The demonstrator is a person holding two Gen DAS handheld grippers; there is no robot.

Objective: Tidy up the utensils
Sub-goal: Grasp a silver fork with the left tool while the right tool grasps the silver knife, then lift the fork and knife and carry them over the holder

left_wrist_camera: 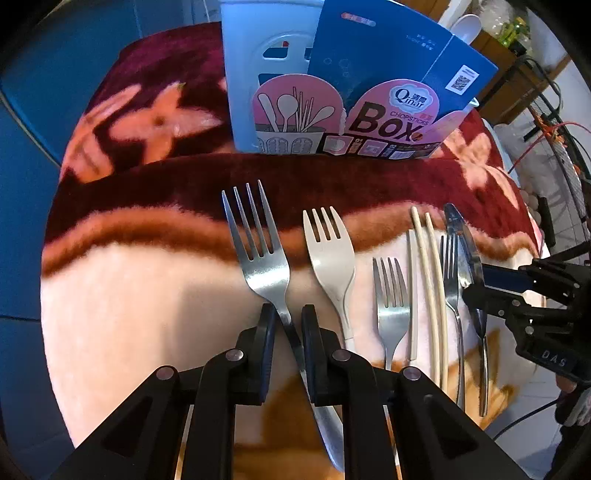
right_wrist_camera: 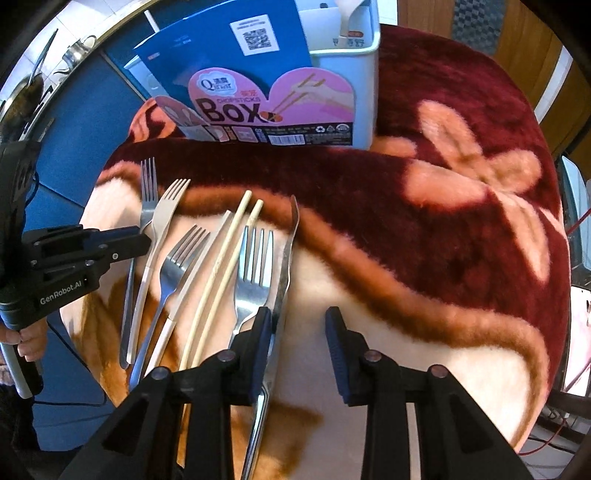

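Note:
Utensils lie in a row on a floral blanket. In the left wrist view my left gripper point(left_wrist_camera: 288, 319) is closed on the handle of a large steel fork point(left_wrist_camera: 258, 243). Right of it lie a white plastic fork point(left_wrist_camera: 330, 254), a smaller steel fork point(left_wrist_camera: 391, 299), a white stick point(left_wrist_camera: 412, 295), two chopsticks point(left_wrist_camera: 430, 280), another steel fork point(left_wrist_camera: 451, 273) and a steel knife point(left_wrist_camera: 463, 243). In the right wrist view my right gripper point(right_wrist_camera: 299, 323) is open, its left finger beside the knife point(right_wrist_camera: 286, 258). The pale blue utensil box point(left_wrist_camera: 258, 66) stands behind.
The box point(right_wrist_camera: 365, 74) holds a blue cardboard insert point(right_wrist_camera: 229, 48) and a white spoon point(left_wrist_camera: 467, 27). The blanket point(right_wrist_camera: 443, 221) covers a round surface whose edge drops off close on all sides. Blue cabinets stand at the left, cables and furniture at the right.

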